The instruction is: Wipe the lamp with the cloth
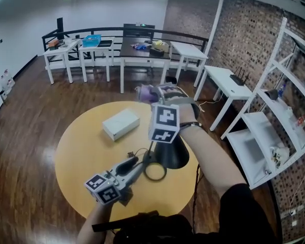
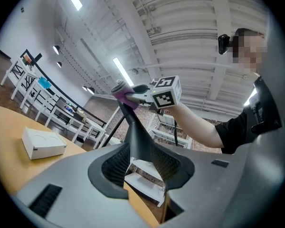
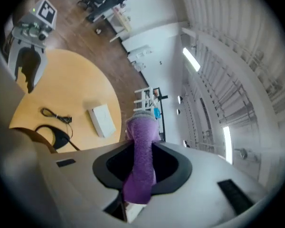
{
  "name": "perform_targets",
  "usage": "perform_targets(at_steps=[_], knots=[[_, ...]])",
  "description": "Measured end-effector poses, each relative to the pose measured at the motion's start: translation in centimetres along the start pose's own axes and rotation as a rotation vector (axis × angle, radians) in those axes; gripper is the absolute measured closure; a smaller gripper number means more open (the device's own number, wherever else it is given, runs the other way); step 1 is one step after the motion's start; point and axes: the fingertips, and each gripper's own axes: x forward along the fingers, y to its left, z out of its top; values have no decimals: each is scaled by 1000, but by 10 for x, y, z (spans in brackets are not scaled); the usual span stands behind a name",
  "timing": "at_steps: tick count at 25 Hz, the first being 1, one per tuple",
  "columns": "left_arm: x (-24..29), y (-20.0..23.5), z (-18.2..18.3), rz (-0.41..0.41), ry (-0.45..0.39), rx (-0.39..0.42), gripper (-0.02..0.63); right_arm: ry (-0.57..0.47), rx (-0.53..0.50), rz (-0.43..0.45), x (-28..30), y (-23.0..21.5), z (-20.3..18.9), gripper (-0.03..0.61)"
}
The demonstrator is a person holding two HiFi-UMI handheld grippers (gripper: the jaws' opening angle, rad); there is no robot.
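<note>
On the round yellow bench (image 1: pixel 86 136), a white box (image 1: pixel 121 124) lies at the left, apart from the rest. Right of it, the left gripper (image 2: pixel 142 158) has its jaws clenched on the black lamp (image 1: pixel 173 154), which is near the bench's front edge. Above the lamp, the right gripper (image 3: pixel 140 175) hangs clear of the bench, its jaws grasping the purple cloth (image 3: pixel 142 146) by the lamp's upper end.

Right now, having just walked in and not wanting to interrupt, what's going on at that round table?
A person is using two tools. The left hand-held gripper is clamped on the black lamp on the round table. The right hand-held gripper holds a purple cloth raised above the table. Whether it touches the lamp is unclear.
</note>
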Motion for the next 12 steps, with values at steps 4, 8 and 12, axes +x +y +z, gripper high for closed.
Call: perform_targets(at_steps=[4, 8, 12], knots=[[-10, 5, 4, -21, -1, -17, 476, 175, -184, 41, 21, 15, -7, 483], [-19, 11, 5, -36, 5, -19, 476, 235, -220, 61, 22, 35, -8, 483], [-27, 16, 4, -35, 19, -5, 476, 304, -344, 85, 16, 58, -16, 483]])
